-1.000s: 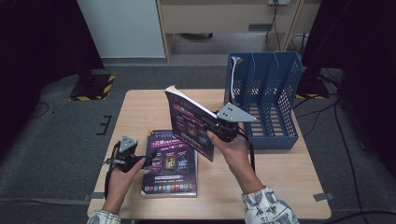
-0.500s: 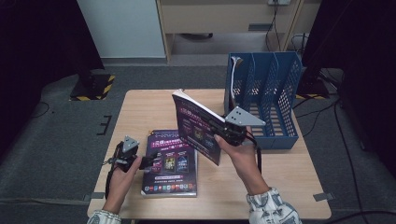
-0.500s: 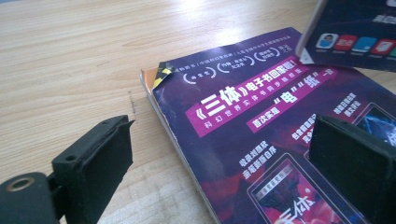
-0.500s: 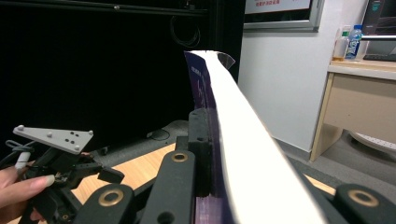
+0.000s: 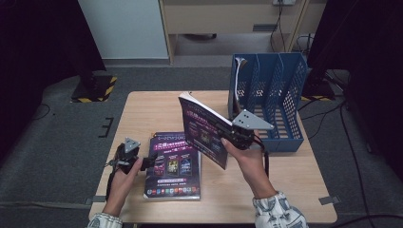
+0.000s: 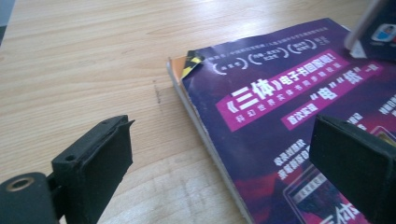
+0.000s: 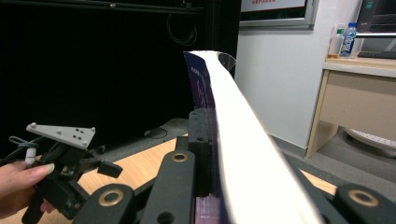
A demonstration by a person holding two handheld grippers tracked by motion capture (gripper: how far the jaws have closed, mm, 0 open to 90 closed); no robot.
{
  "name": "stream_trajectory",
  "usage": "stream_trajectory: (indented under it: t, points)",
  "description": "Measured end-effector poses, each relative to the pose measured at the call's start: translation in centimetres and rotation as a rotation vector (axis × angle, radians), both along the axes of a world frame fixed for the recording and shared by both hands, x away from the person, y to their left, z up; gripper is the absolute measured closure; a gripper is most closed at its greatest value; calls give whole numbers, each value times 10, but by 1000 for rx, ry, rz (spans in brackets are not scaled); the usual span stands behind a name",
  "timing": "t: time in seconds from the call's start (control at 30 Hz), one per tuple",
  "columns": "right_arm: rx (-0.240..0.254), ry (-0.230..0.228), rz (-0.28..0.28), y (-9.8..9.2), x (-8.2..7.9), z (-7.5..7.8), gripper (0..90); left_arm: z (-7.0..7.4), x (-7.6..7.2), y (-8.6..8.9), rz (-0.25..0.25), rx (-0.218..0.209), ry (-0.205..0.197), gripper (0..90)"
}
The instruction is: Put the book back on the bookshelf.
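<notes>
Purple book (image 5: 205,134) up off the desk (image 5: 142,114), tilted, spine end down toward the front edge, page edges toward the back right; right gripper (image 5: 231,134) fingers pinching it at its lower right edge. In the right gripper view the book (image 7: 238,140) stands edge-on between the 2 black fingers, white page block facing right. 2nd purple book (image 5: 173,166) lies flat near the desk's front edge, left of centre, cover up. Left gripper (image 5: 148,161) sits low at that book's left edge, fingers spread; in the left gripper view 1 finger is over bare desk (image 6: 93,70) and the other over the cover (image 6: 280,121), nothing clamped. Blue file rack (image 5: 271,102) stands at the right edge toward the back, just beside the raised book's far corner.
</notes>
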State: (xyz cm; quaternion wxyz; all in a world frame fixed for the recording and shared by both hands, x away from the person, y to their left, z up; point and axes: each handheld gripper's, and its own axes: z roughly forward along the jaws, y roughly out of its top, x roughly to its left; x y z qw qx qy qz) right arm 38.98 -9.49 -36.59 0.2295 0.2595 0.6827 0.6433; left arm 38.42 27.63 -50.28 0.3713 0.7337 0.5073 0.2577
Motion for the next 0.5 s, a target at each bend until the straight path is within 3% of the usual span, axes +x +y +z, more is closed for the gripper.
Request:
stream_trajectory:
  t: [0.33, 0.5]
  points:
    - [-3, -10, -6, -4, -3, 2, 824, -1, 3, 17, 92, -31, 9, 50]
    - [-1, 0, -10, -7, -3, 0, 824, -2, 5, 20, 113, -39, 17, 50]
